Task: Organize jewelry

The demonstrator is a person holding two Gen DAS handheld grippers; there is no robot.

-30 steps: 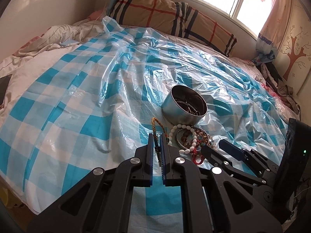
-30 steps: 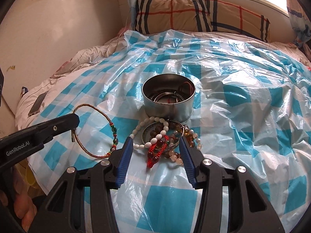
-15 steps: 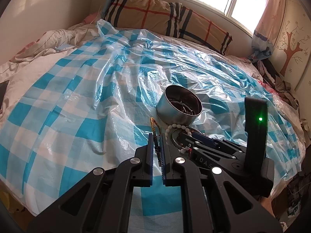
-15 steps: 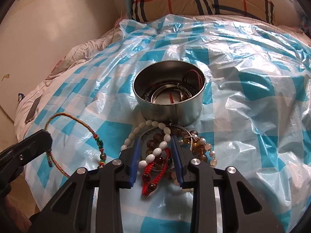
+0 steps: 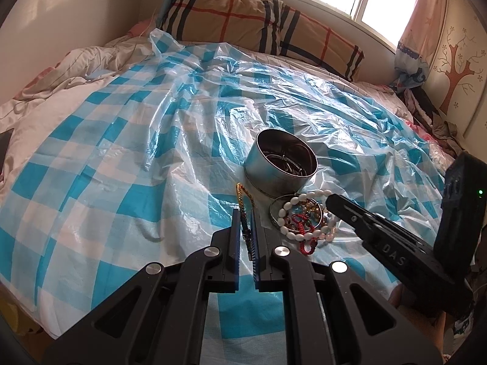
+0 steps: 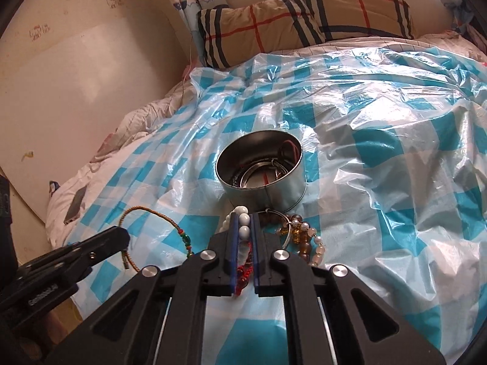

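My left gripper (image 5: 245, 213) is shut on a braided gold cord bracelet (image 5: 242, 191) that loops out over the sheet; in the right wrist view the cord bracelet (image 6: 152, 211) carries green beads and hangs from the left gripper (image 6: 118, 237). My right gripper (image 6: 244, 217) has its jaws closing, and its pads press on a white bead bracelet (image 6: 242, 210) from the jewelry pile (image 5: 301, 219). Red beads (image 6: 243, 273) show lower between the fingers. An amber bead bracelet (image 6: 304, 238) lies just to the right. Behind the pile stands an open round metal tin (image 6: 268, 191) holding bangles.
A blue-and-white checked plastic sheet (image 5: 121, 152) covers the bed. A plaid pillow (image 6: 304, 21) lies at the headboard under the window. A phone (image 6: 74, 206) rests at the bed's left edge, with the wall beyond. Clothes are heaped at the right side (image 5: 426, 112).
My right gripper moved forward over the jewelry pile, and its jaws narrowed from wide apart onto the white bead bracelet. The left gripper kept still with the cord bracelet.
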